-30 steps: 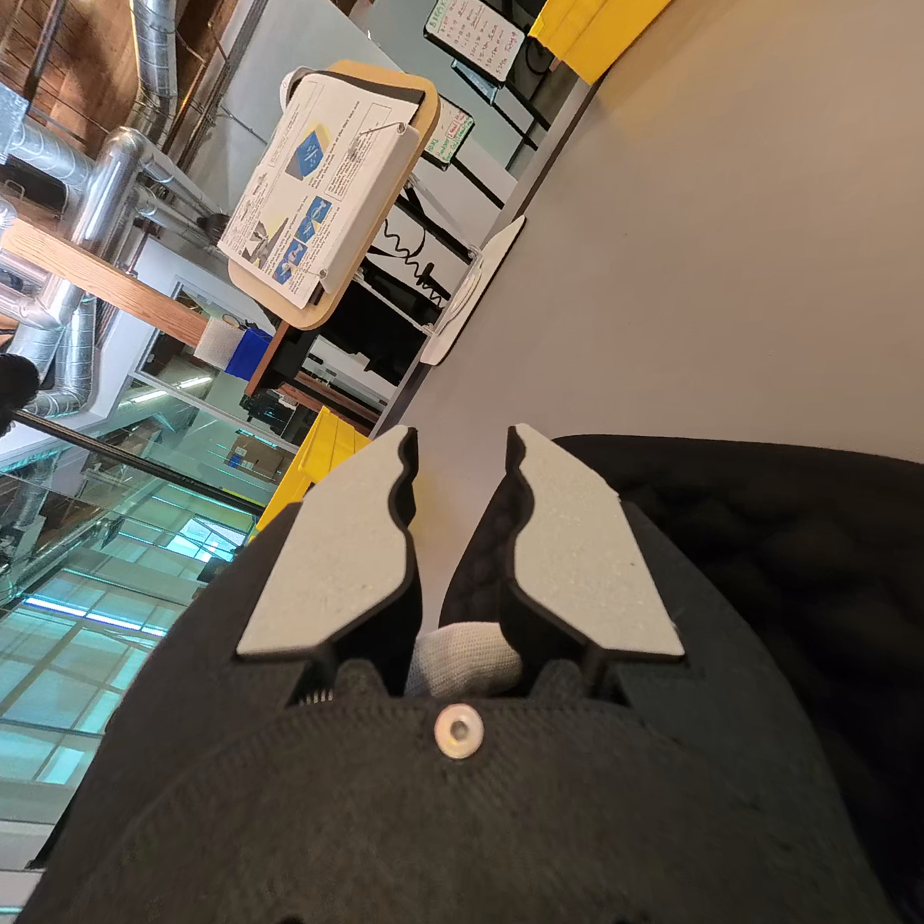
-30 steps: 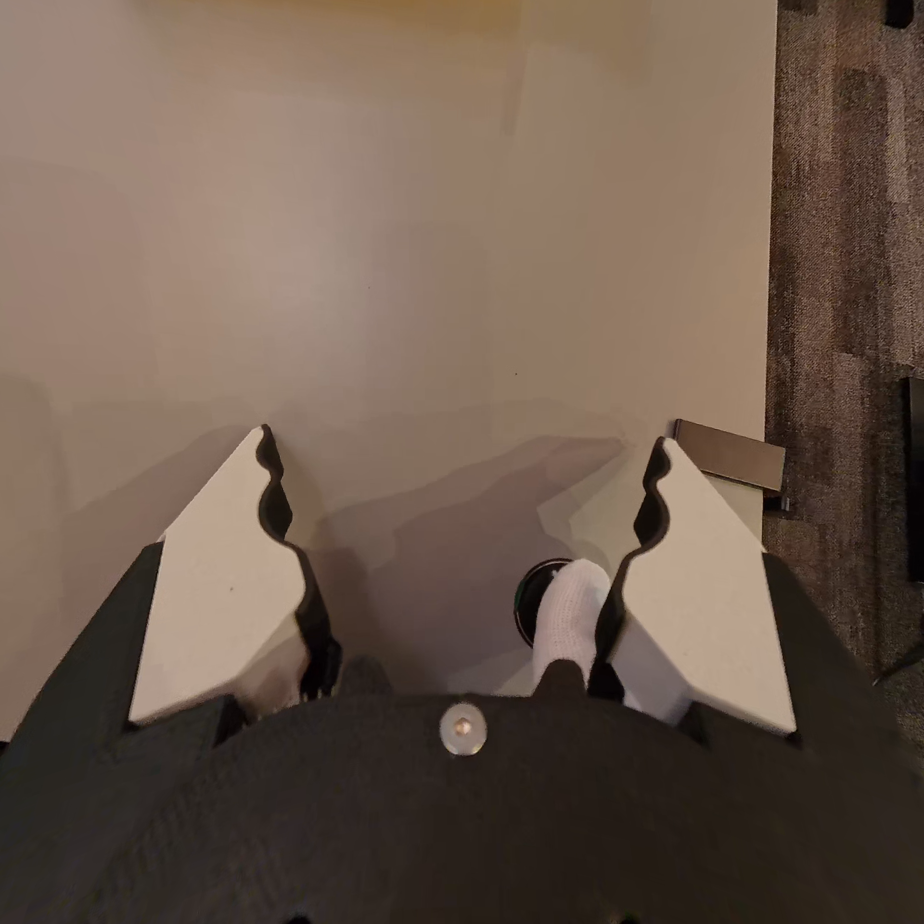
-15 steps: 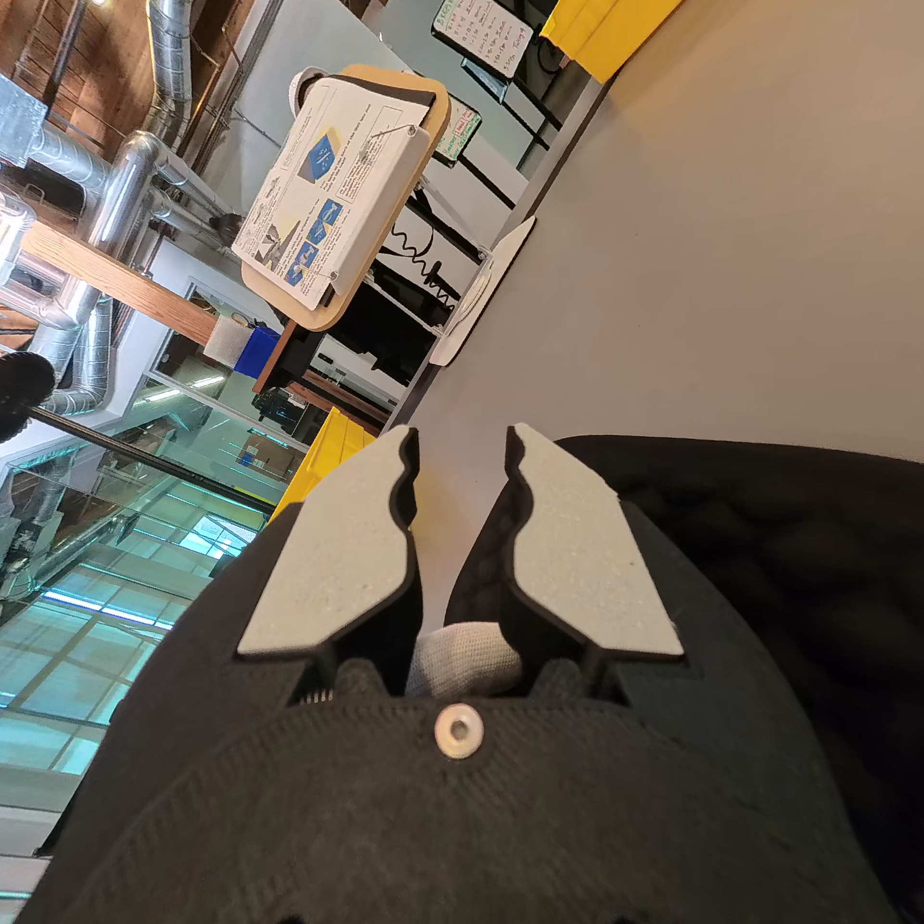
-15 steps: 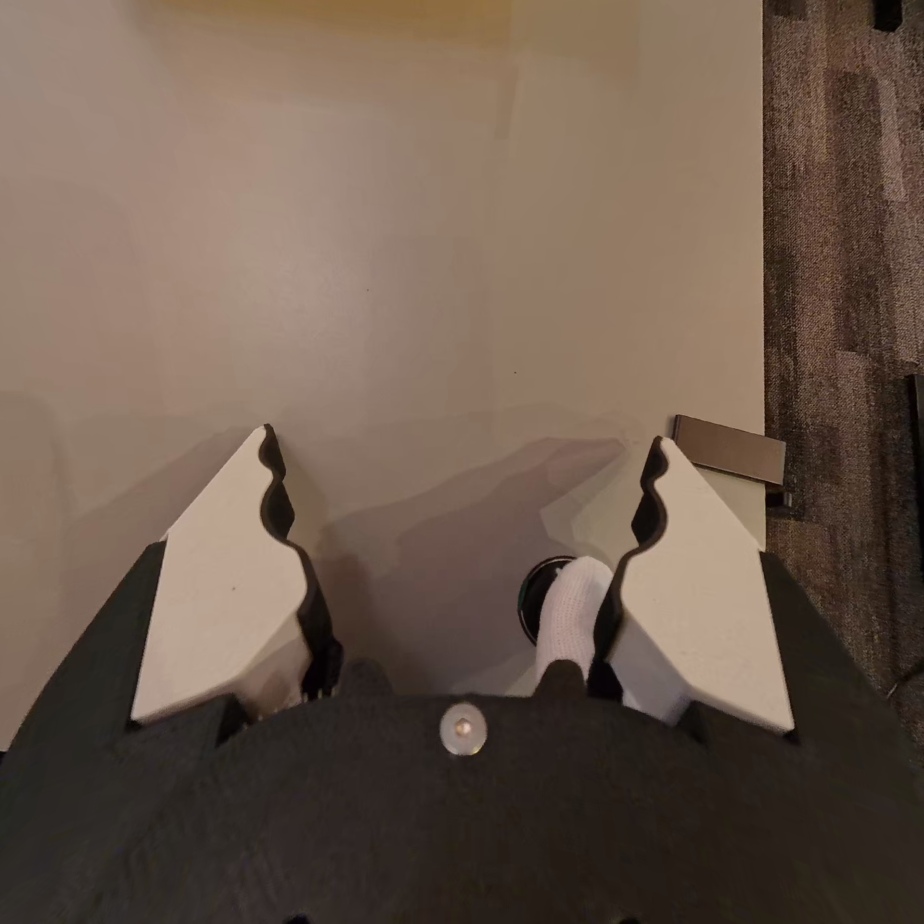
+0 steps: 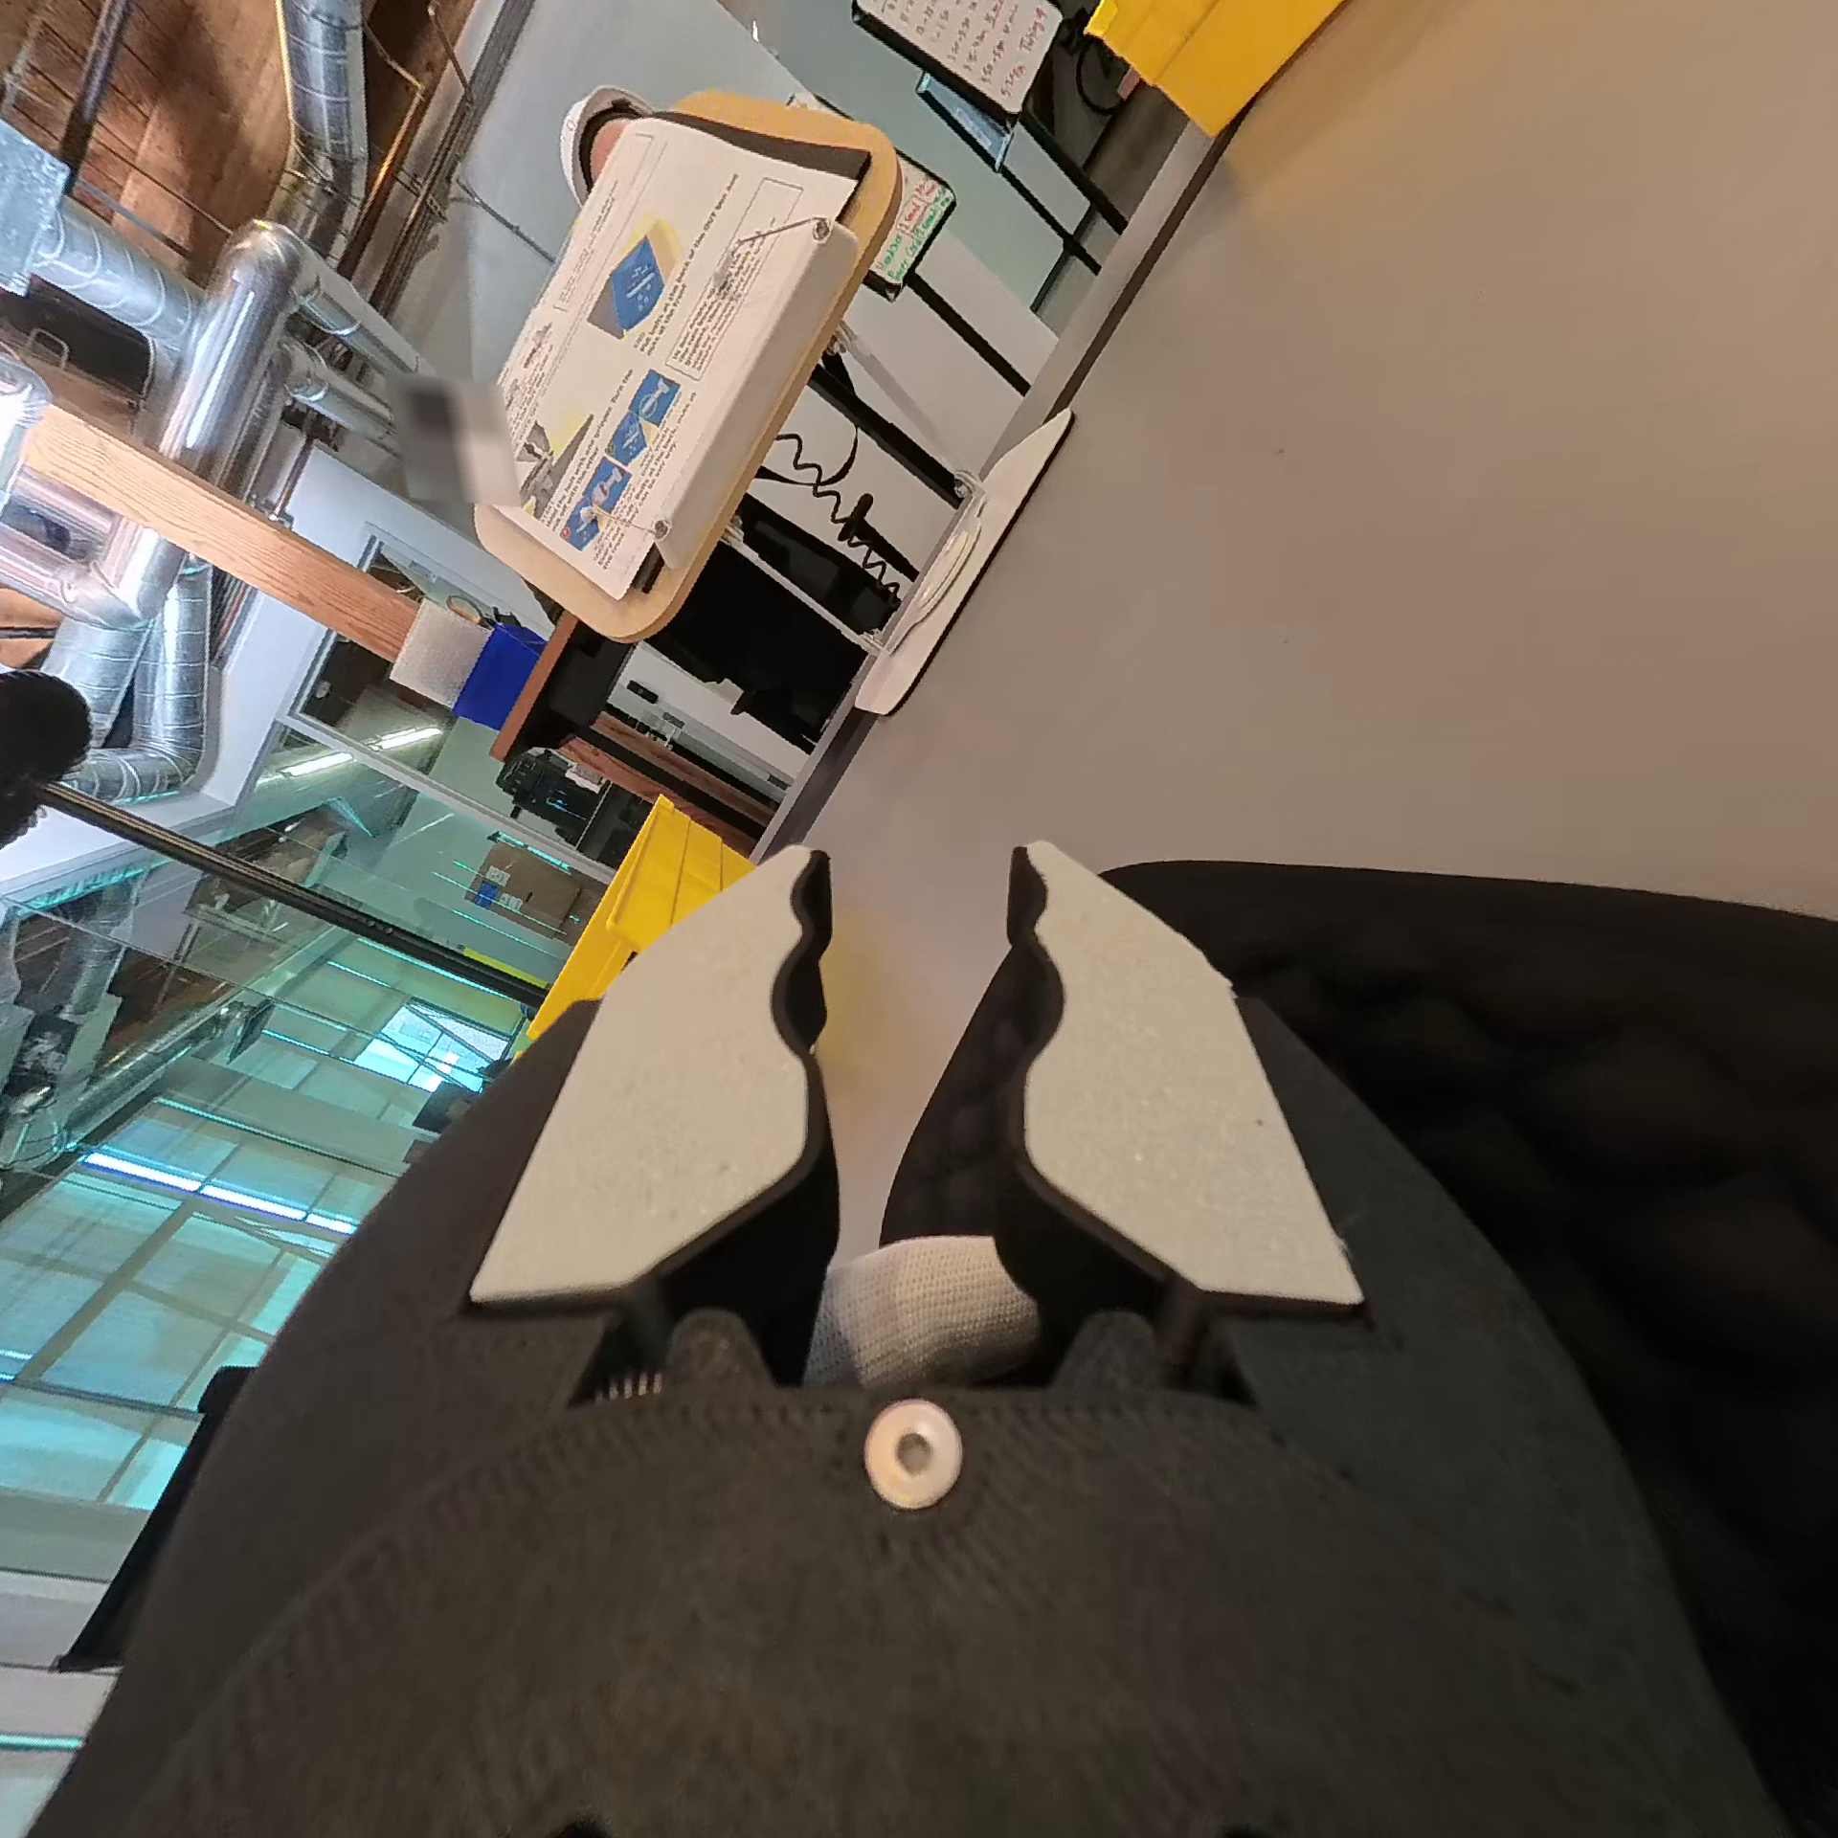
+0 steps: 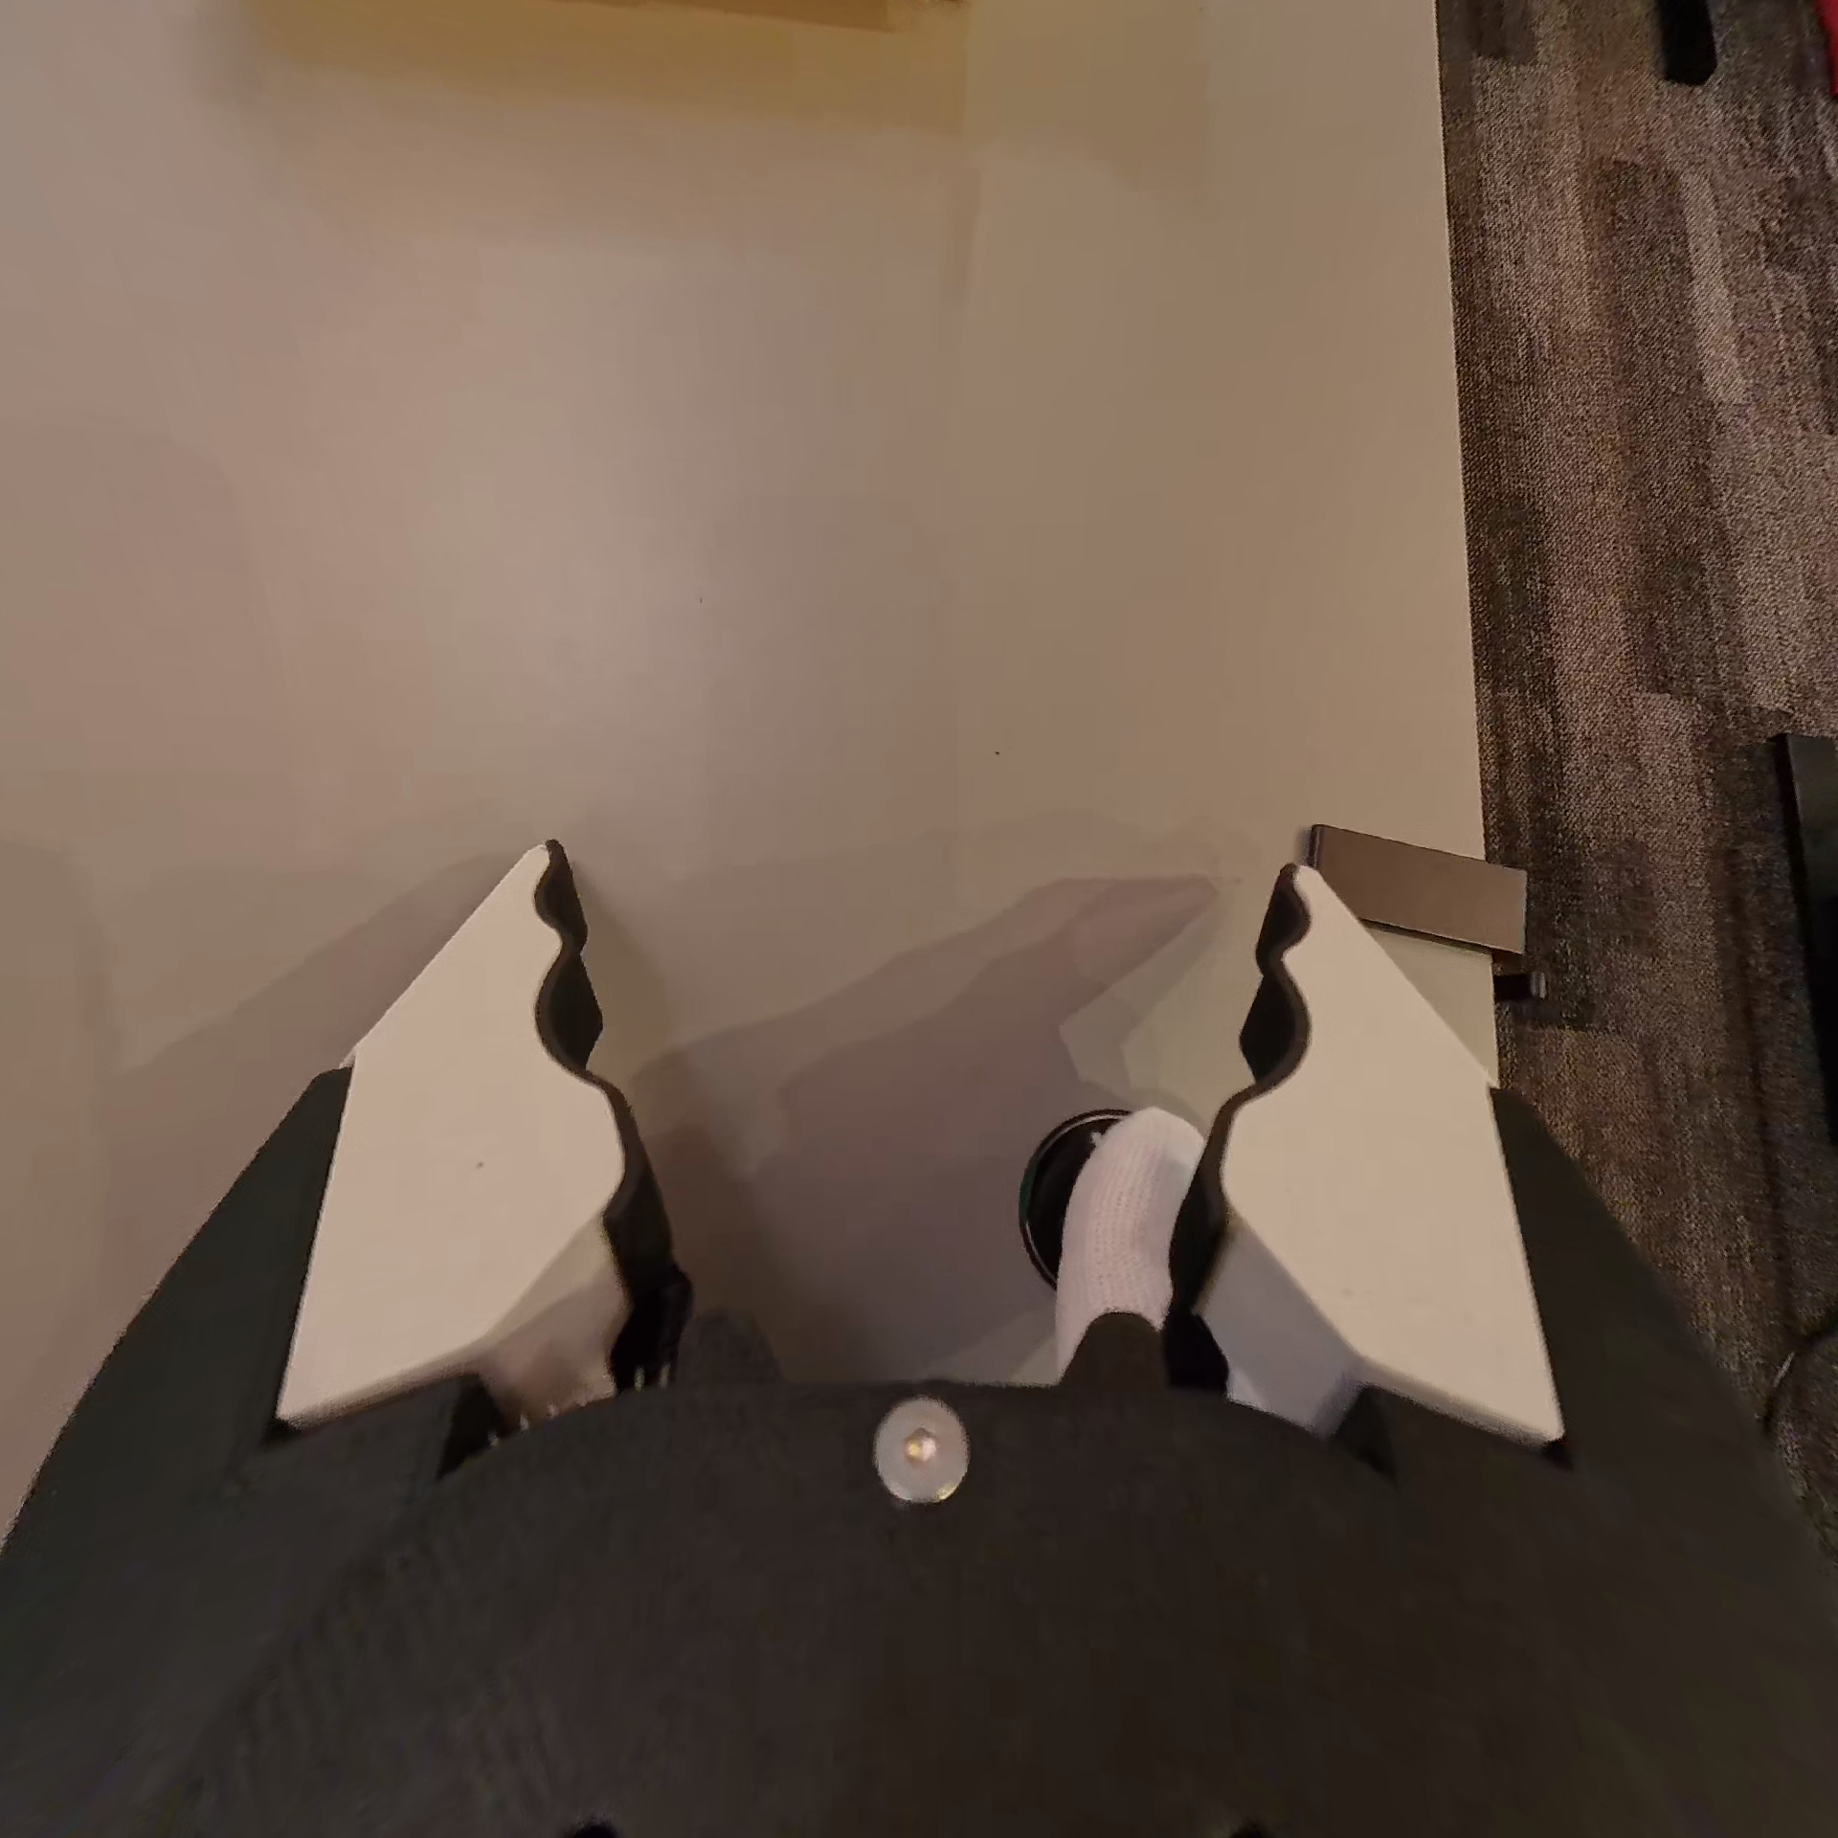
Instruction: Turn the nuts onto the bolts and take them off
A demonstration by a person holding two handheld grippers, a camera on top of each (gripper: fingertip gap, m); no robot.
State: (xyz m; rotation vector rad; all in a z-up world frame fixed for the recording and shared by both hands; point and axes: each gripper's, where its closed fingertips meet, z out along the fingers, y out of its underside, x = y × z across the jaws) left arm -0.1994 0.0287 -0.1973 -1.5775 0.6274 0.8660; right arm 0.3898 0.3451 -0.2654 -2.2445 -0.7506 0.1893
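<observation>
Jaws of both grippers gape empty, right gripper (image 6: 920, 875) wide, left gripper (image 5: 917, 875) narrowly, over the table (image 6: 597, 497).

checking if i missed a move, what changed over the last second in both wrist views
Very little. The left gripper has swung slightly, so the board with the printed sheet sits a bit farther right in its view. The right gripper has crept slightly towards the table edge. Nothing was taken hold of or let go. Left jaws stay narrowly apart, right jaws wide open, both empty; no nuts or bolts show.
</observation>
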